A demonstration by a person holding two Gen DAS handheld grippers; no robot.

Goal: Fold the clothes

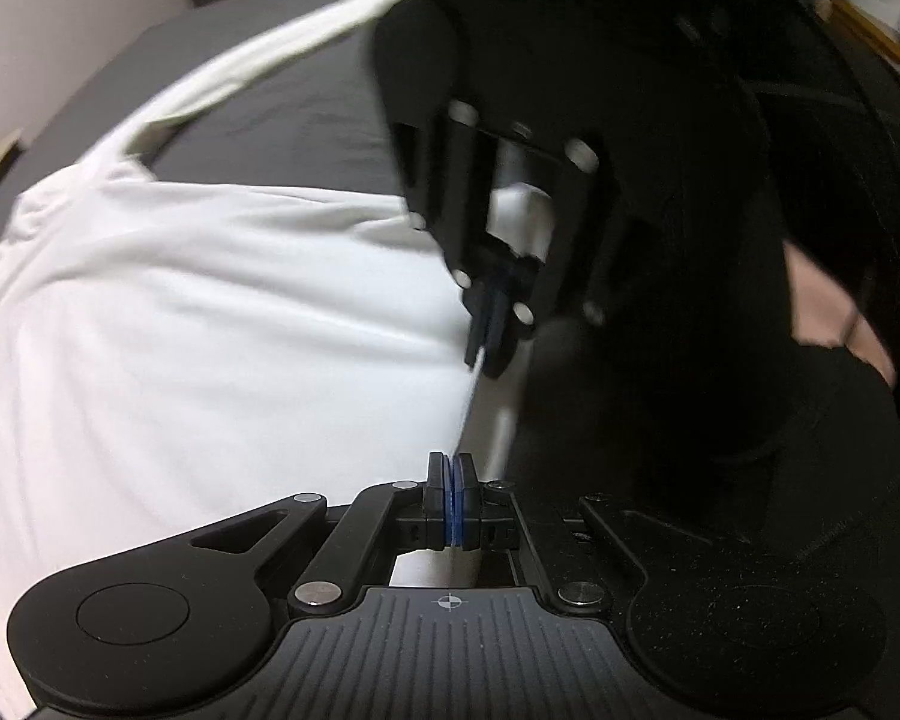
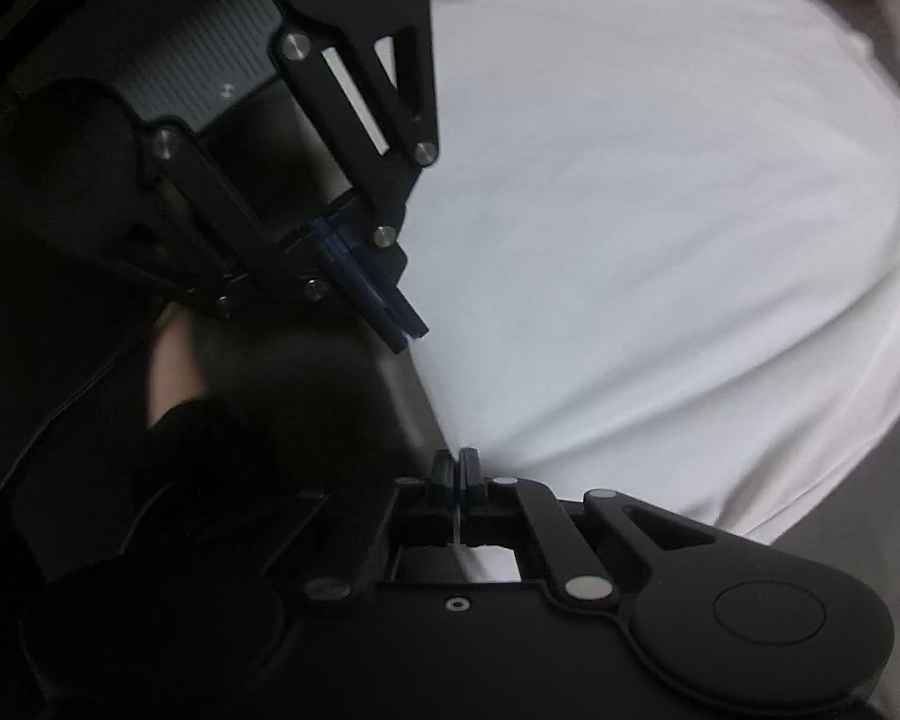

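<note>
Got both grippers clamped on the same edge of the white shirt [image 1: 210, 330]: left gripper [image 1: 452, 474], right gripper [image 2: 455, 468]. They're close together, so I reckon the fabric slips or bunches if I pull unevenly.

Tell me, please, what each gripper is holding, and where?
Both the left gripper and right gripper pinch one edge of the white fabric garment.

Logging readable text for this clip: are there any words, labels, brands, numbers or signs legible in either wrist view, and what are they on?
None can be read.
The left gripper bears only a small crosshair mark on its ribbed plate, no lettering.
The white garment shows no print or tag.
The right gripper shows no lettering.
Objects in the background at upper right of the left wrist view are too blurred to read.
</note>
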